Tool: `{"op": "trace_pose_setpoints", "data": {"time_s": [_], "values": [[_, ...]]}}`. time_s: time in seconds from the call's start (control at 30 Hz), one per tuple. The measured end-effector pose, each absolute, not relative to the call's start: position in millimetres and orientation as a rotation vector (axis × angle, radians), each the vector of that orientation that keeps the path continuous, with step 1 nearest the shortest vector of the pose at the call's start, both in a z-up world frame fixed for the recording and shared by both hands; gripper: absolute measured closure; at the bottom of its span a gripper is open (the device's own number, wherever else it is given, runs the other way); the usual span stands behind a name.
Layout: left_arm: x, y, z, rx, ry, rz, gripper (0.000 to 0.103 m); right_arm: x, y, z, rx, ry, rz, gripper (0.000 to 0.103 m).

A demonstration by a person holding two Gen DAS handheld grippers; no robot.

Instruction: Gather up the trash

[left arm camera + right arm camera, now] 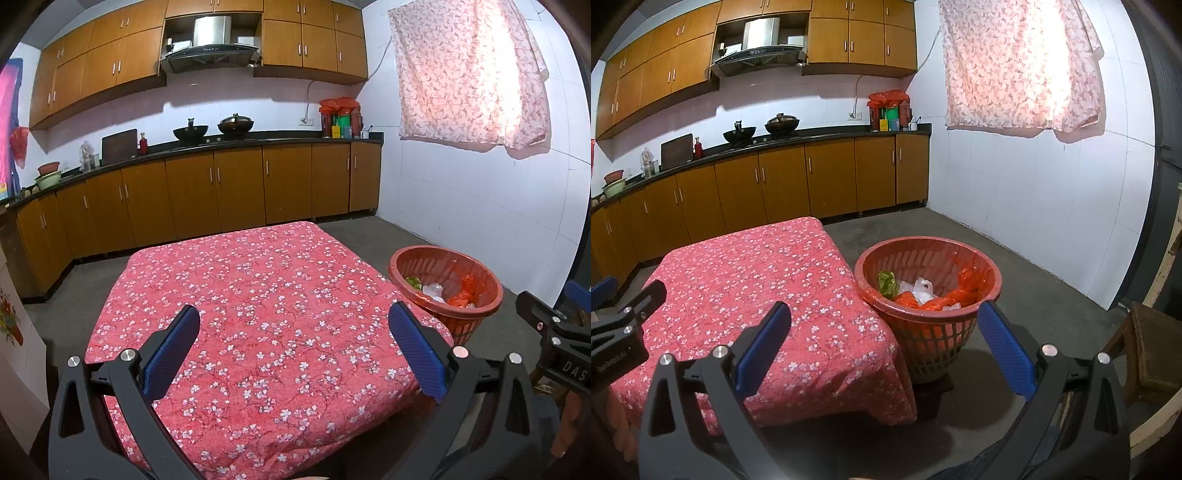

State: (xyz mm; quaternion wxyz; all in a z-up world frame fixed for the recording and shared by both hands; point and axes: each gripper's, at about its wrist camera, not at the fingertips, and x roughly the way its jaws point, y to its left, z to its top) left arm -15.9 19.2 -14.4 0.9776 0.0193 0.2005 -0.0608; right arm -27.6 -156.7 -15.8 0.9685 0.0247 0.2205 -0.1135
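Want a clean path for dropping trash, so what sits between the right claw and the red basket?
In the right wrist view, only bare grey floor lies between the open right claw and the red basket; the cloth-covered table stands to its left.

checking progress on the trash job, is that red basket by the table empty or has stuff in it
Has stuff in it: the red basket holds orange plastic bags, white bags and something green, well below the rim.

Off to the right of the left gripper, white letters "DAS" show on the black body of the right gripper, cut off at the frame edge. Left of the right gripper, the left gripper carries "GenRobot.AI", small and partly blurred.
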Motion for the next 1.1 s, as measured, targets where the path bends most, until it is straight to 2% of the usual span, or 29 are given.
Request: {"op": "trace_pose_setpoints", "data": {"time_s": [1.1], "values": [[-14.7, 18.1, -16.8, 0.04, 0.413, -0.128, 0.002, -26.1, -156.1, -20.1, 0.057, 0.457, -0.224, 0.004]]}}
